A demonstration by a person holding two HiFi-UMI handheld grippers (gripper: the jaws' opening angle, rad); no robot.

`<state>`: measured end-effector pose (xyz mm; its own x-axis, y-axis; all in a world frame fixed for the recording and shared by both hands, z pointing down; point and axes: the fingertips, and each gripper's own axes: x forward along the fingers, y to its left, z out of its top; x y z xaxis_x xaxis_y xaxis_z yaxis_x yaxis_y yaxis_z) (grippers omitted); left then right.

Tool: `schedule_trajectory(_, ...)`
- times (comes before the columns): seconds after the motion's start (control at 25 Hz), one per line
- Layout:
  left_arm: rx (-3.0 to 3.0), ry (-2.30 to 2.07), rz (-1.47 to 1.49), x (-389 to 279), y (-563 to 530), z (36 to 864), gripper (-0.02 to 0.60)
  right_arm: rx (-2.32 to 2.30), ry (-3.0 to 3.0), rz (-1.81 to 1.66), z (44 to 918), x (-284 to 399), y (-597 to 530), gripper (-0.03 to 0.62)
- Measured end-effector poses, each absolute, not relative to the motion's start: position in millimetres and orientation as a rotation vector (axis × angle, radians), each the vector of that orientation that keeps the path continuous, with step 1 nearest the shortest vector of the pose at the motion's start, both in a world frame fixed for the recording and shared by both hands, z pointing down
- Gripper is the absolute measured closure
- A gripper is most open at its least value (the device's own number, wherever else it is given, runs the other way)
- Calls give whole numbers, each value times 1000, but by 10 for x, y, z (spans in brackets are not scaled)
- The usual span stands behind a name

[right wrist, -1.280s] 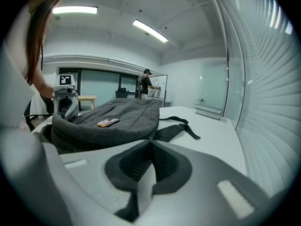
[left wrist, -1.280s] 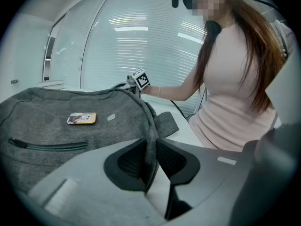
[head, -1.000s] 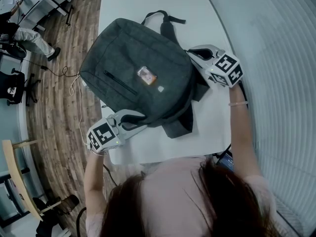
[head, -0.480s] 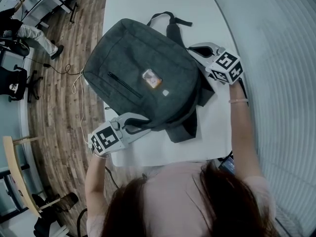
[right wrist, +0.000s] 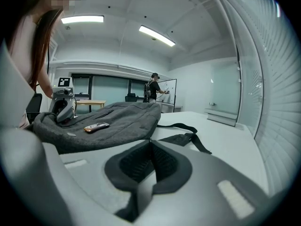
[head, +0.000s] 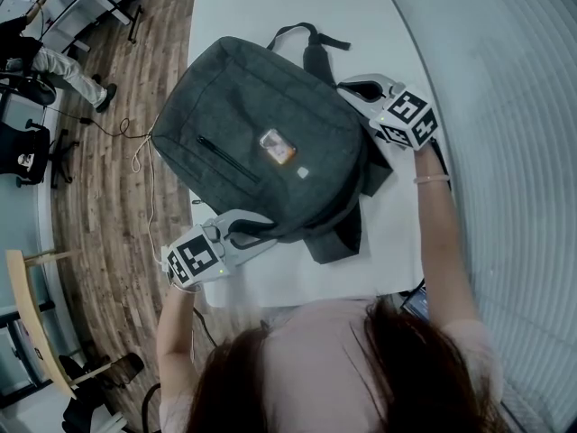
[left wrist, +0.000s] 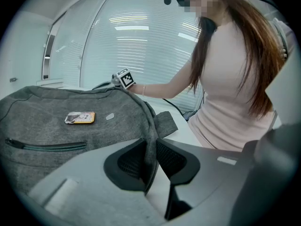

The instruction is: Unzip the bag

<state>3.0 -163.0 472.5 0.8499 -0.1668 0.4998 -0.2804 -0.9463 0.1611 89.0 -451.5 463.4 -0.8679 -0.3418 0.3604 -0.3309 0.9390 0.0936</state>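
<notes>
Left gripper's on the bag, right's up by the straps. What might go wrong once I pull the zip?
1. The left gripper pinches only a thin fold at the bag edge; it may slip and let the bag slide across the table.
2. The right gripper is shut beside the bag, yet no zip pull shows between its tips; it may tug fabric or nothing.

My left gripper [head: 267, 230], at seven o'clock, and right gripper [head: 350, 87], at two, are pale grey shells with black ribbed pads [left wrist: 128, 161] and black-and-white marker cubes [head: 193, 256]; I wear a pale pink top [head: 315, 332].
</notes>
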Motion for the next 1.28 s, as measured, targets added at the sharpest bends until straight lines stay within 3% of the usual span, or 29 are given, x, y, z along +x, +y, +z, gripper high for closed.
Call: schedule_trajectory(1.28, 2782, -398, 721, 85, -1619, 4708, 492, 461, -2693, -1, 4614, 694, -4675, 568)
